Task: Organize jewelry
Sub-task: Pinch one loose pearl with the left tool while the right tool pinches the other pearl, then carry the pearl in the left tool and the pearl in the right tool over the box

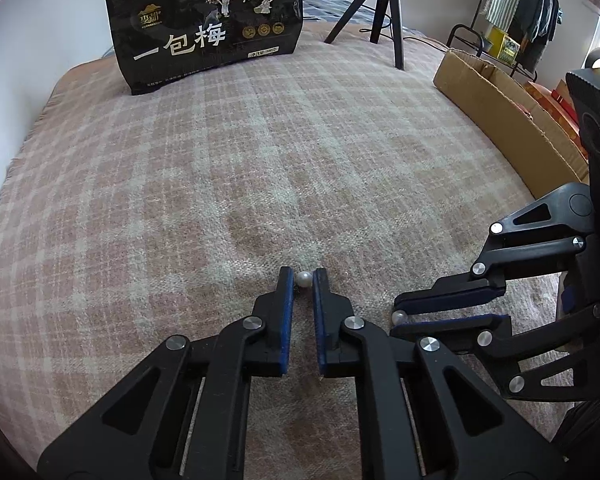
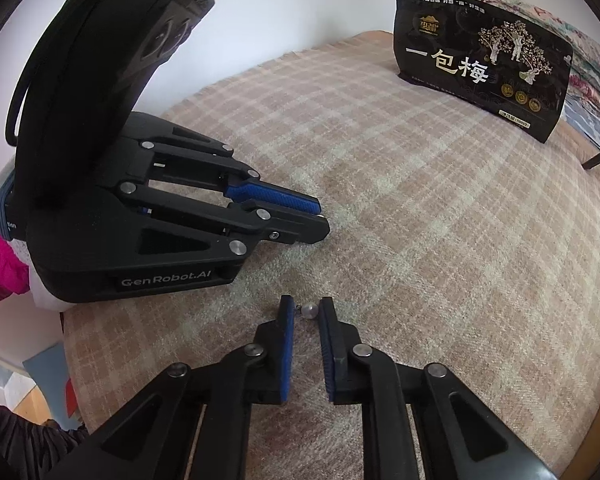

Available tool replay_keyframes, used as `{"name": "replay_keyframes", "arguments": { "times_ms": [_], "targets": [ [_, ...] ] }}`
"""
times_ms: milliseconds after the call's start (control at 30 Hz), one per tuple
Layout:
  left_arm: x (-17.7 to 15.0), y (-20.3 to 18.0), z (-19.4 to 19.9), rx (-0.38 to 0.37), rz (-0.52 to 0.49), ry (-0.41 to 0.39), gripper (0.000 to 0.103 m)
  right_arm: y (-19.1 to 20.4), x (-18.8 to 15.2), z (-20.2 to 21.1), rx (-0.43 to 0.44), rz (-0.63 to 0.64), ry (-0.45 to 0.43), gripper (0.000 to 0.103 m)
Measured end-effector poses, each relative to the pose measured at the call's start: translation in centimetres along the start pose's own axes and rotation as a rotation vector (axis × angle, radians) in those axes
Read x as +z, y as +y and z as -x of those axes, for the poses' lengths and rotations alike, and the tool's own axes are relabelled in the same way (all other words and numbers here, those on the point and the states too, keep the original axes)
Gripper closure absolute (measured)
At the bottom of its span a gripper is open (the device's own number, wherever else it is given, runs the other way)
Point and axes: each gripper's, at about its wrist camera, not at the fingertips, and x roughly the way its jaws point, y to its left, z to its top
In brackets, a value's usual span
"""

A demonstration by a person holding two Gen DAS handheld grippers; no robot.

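Broadly, a bed [image 1: 220, 168] covered with a pink and cream plaid blanket [image 2: 440, 208] filled both views, with white walls behind. At its far end stood a black snack bag [image 1: 204, 28] printed with "一包梅" in large white characters and gold trees with figures; its smaller writing could not be read. To the right of it stood a black tripod [image 1: 384, 12], and further right an open cardboard box [image 1: 496, 108] lay at the bed's edge, with a clothes rack [image 1: 516, 8] beyond.

The left gripper [image 1: 303, 278] bore the label "GenRobot.AI" on its body in the right wrist view. Its blue-padded jaws were nearly together, closed on a small white pearl earring [image 1: 303, 279] at the very tips, just above the blanket in the near middle of the bed.

The right gripper [image 2: 307, 309], close by on the right, was likewise pinched around a second pearl earring [image 2: 310, 310], whose short metal post pointed toward one pad.
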Motion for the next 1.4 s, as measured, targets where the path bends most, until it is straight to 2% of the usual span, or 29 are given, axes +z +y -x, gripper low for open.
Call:
{"name": "replay_keyframes", "arguments": {
  "times_ms": [400, 733, 1400],
  "targets": [
    [-0.1, 0.2, 1.7, 0.020, 0.025, -0.033, 0.097, 0.4, -0.8, 2.0, -0.010, -0.004, -0.033, 0.094],
    [0.2, -0.5, 3.9, 0.029, 0.035, -0.068, 0.097, 0.1, -2.1, 5.9, -0.038, -0.033, -0.085, 0.094],
    [1.6, -5.4, 8.7, 0.000, -0.007, -0.152, 0.097, -0.7, -6.0, 14.8, -0.136, -0.112, -0.175, 0.094]
  ]
}}
